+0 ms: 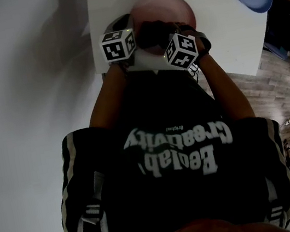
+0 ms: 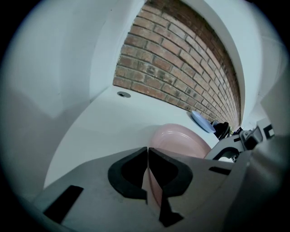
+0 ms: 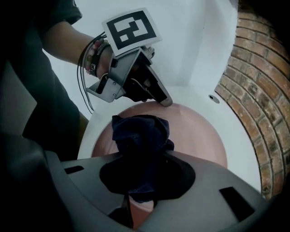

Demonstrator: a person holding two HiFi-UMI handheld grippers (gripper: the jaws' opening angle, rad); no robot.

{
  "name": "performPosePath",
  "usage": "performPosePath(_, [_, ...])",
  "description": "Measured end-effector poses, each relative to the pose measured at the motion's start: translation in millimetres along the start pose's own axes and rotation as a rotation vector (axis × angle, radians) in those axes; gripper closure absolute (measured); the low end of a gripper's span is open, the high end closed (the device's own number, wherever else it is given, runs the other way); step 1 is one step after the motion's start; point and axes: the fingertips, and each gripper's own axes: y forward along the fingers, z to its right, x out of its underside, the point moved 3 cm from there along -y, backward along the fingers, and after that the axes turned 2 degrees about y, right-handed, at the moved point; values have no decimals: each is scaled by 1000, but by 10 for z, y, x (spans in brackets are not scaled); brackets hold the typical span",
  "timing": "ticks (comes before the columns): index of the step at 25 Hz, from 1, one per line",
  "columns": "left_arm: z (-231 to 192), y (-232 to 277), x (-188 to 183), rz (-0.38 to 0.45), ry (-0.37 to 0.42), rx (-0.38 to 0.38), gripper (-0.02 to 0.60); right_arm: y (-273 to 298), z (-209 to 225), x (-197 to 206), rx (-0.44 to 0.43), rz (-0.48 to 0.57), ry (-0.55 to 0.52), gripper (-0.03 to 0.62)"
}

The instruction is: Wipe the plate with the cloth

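Wiping looks under way: our left tool (image 2: 148, 156) pinches the plate (image 2: 181, 141) by its rim, our right tool (image 3: 142, 159) grips the cloth (image 3: 140, 133) on it.

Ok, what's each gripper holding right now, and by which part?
Left gripper pinches the pink plate by its rim. Right gripper grips the dark cloth by a bunched part, the rest wadded over the plate.

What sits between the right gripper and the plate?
The dark cloth, clamped in the right gripper over the pink plate; the right gripper view shows it.
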Motion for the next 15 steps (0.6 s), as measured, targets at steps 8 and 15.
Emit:
performPosePath(8, [-61,9,-2,3,-13,-17,572,130,421,-192,91,-4,-32,513])
performPosePath(15, [-62,3,2,10,-4,-15,572,207,814,-271,213,-18,-35,513])
